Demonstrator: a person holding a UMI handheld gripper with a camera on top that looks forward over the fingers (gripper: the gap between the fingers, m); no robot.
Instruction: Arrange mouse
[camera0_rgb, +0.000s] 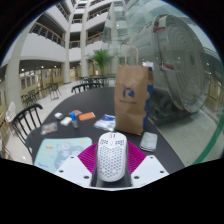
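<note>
Two pink pads (88, 158) pinching white honeycomb mouse (112, 157), carried above dark table (95, 105); carrying step, probably. Next: lowering gently onto the table.

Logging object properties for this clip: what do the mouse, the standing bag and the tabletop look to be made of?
Mouse, between the gripper fingers: probably hard white plastic, its shell perforated with small holes.
Bag: brown kraft paper, matte, with folded creases.
Table: dark and smooth, possibly laminate or painted wood; the look leaves it open.
</note>
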